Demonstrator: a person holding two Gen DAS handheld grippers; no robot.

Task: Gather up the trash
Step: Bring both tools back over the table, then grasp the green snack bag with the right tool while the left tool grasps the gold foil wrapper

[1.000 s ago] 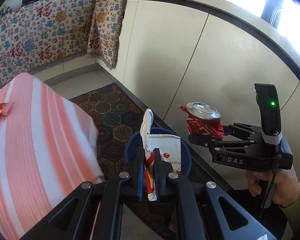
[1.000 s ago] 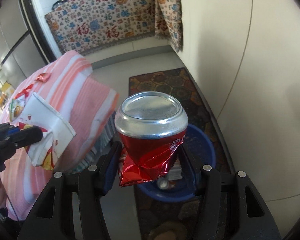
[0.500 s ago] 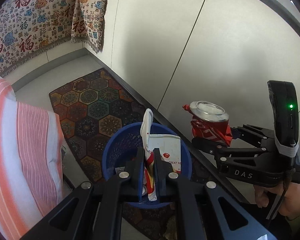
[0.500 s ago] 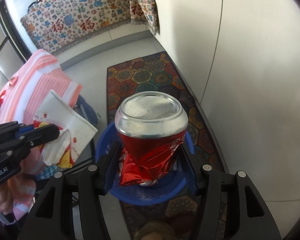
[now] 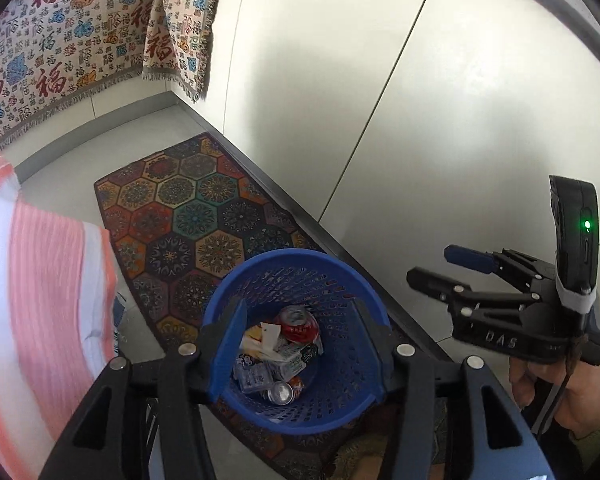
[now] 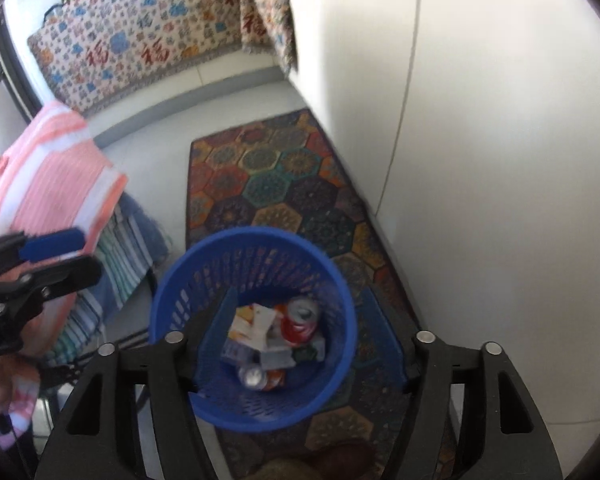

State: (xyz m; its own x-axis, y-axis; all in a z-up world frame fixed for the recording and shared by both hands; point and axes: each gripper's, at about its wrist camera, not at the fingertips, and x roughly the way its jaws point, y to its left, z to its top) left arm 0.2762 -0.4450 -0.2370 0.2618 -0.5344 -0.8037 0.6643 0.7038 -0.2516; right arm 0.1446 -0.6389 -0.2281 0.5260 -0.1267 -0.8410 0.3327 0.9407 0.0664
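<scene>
A blue mesh basket (image 5: 292,256) (image 6: 256,234) stands on the floor right under both grippers. In it lie a crushed red can (image 5: 298,324) (image 6: 300,320), a white paper packet (image 5: 268,336) (image 6: 260,320), a second can (image 5: 282,392) and other wrappers. My left gripper (image 5: 298,344) hangs over the basket, its jaws opening with nothing between them. My right gripper (image 6: 300,332) is above the same basket, jaws also opening and empty. Each gripper shows in the other's view: the right gripper (image 5: 436,265) at the right, the left gripper (image 6: 84,254) at the left.
The basket sits on a hexagon-patterned rug (image 5: 188,216) along a white cabinet wall (image 5: 380,120). A table under a pink striped cloth (image 5: 40,300) is close on the left. A patterned cloth (image 5: 60,40) hangs at the back. A person's hand (image 5: 560,392) holds the right gripper.
Both grippers came down over the basket and opened. The red can left the right gripper and the white packet left the left one; both now lie in the basket.
</scene>
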